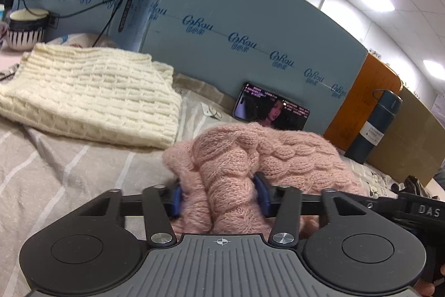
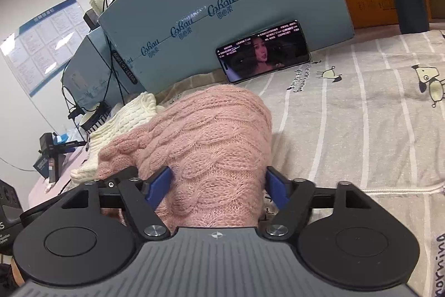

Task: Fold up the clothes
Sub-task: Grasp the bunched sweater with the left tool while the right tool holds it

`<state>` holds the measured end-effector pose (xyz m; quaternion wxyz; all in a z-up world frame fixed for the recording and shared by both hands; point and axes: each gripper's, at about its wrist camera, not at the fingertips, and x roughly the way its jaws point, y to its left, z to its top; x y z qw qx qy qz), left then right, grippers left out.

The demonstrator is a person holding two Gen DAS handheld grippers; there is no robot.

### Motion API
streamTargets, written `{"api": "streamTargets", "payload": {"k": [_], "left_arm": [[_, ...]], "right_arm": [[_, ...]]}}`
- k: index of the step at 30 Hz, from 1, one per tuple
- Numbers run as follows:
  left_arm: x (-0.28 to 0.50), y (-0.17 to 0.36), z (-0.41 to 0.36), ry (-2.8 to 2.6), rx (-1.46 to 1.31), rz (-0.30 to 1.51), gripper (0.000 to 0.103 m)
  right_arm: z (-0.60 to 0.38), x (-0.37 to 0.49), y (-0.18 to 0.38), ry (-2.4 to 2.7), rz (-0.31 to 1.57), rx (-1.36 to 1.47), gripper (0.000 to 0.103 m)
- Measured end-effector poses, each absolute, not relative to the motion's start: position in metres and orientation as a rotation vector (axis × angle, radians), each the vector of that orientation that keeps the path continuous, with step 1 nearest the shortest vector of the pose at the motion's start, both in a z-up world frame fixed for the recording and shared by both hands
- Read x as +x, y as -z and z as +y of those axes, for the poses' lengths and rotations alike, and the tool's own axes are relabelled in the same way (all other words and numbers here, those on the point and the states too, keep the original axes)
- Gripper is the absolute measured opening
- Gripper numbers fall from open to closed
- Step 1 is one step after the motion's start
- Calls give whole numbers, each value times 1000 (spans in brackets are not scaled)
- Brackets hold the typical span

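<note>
I have the left hand-held gripper clamped on the pink cable-knit sweater. My right hand-held gripper pinches its bunched bulk, probably readying a fold.

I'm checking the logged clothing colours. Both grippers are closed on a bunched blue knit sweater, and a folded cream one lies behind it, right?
Not quite: the sweater held by the left gripper and right gripper is pink, as both wrist views show. The cream sweater does lie folded behind.

sweater left of cardigan, phone behind
</note>
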<state>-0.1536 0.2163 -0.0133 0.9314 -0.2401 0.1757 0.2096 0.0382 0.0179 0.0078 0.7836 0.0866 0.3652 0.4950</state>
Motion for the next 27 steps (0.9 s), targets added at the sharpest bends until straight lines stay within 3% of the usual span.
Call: {"api": "streamTargets", "payload": {"k": [4, 5, 16, 23, 27], "left_arm": [[-153, -5, 200, -408, -450, 309, 33], [-151, -12, 194, -382, -447, 291, 33], [-47, -75, 64, 25, -319, 118, 33], [41, -68, -10, 273, -365, 92, 33], [93, -46, -42, 353, -386, 149, 33]], "right_arm": [[3, 38, -17, -1070, 768, 217, 28], [-4, 38, -21, -1072, 754, 232, 26], [-186, 56, -75, -777, 359, 404, 25], [-287, 69, -66, -513, 170, 470, 25], [-321, 86, -47, -375, 150, 481, 25]]}}
